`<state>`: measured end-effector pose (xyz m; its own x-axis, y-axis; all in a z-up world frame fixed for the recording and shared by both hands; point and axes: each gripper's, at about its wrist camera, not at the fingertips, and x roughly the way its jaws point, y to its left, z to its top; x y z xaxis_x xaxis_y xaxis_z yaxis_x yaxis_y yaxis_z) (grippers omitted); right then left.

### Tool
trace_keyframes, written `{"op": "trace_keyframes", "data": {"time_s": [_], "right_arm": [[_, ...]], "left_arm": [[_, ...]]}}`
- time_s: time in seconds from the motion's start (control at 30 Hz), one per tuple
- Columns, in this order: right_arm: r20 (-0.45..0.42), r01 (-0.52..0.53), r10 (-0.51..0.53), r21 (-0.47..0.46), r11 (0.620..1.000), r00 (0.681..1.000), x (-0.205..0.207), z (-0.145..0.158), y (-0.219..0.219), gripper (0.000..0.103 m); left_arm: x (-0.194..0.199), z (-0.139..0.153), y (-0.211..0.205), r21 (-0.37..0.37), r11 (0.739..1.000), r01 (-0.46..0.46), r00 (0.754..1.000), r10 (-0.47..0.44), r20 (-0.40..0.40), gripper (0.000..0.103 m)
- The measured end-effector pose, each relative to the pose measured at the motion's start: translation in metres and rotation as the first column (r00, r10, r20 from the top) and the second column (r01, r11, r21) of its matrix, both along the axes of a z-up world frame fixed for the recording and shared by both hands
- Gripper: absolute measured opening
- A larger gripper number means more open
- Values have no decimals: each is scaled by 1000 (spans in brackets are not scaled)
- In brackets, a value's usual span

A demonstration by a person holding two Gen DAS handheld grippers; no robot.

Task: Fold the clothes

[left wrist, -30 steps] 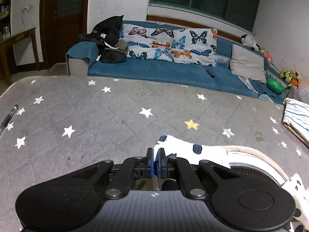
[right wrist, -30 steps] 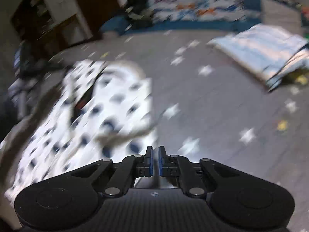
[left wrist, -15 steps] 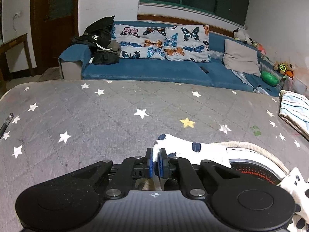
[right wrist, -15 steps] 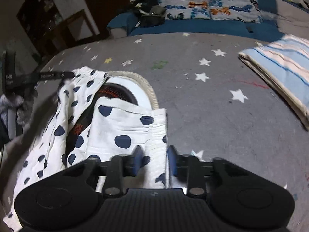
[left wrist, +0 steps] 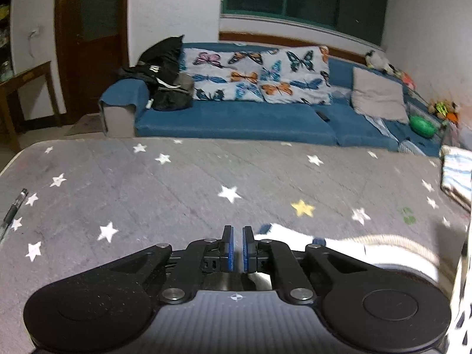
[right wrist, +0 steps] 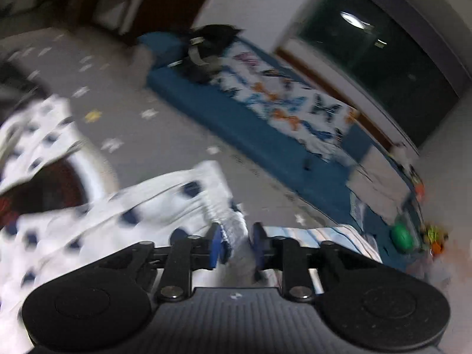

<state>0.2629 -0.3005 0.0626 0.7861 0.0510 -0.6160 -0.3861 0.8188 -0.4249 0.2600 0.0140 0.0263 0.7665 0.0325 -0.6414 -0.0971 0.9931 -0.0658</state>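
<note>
Currently mid-fold: right claw opening over the dotted garment

Step in hand, as I judge it: laying down a folded-over edge. The right claw (right wrist: 234,236) has its jaws opening. A ridge of the white, navy-dotted garment (right wrist: 147,212) sits between them, but the pads stand off it on both sides and do not grip. The view is blurred and tilted, so finer contact is hard to tell.

The left claw (left wrist: 236,236) is pressed almost together, with only a slit showing. No cloth is visible in that slit. The garment's corner (left wrist: 289,234) lies just right of that claw, behind its right finger.

The garment lies on the grey star-print cover (left wrist: 147,183), at its near right part, bunched, with a dark inner panel and a beige trim showing. It is not yet a flat fold.

Next move probably calls for clearing the right claw without dragging the ridge, then taking hold of an outer edge to carry it across.

Edges and room:
- The cover lies wide and bare ahead and to the left.
- A pen (left wrist: 13,209) lies at the far left rim.
- A folded striped cloth (left wrist: 457,177) sits at the right rim, well apart from the garment in the left view.
- The blue sofa (left wrist: 236,121) lies beyond the far edge.
</note>
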Motion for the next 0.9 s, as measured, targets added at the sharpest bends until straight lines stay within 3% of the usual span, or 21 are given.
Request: {"op": "trace_keyframes", "data": {"time_s": [0.17,0.4,0.53,0.63,0.8,0.9], "right_arm": [[-186,53,-13,211,976,982,3,-15,-20,25],[-372,167,-23,360,918,928,17,-50,-37,25],[-373,210,-56,387,898,926,25,-59,-41,26],[-353,227,-82,394,891,932,31,-60,-42,26],[-281,217,-115,363,906,953,39,-65,-33,33],[-228,209,-136,338,918,964,47,-68,-29,38]], "left_arm": [[-11,12,-7,3,996,90,995,-90,31,7],[0,-2,-42,-56,959,279,954,-284,-94,8],[10,-15,-60,-10,945,327,936,-325,-138,9],[17,-17,-66,-15,942,334,936,-333,-113,9],[28,-24,-70,-21,969,245,970,-245,9,9],[38,-28,-66,-54,983,176,984,-174,39,9]]}}
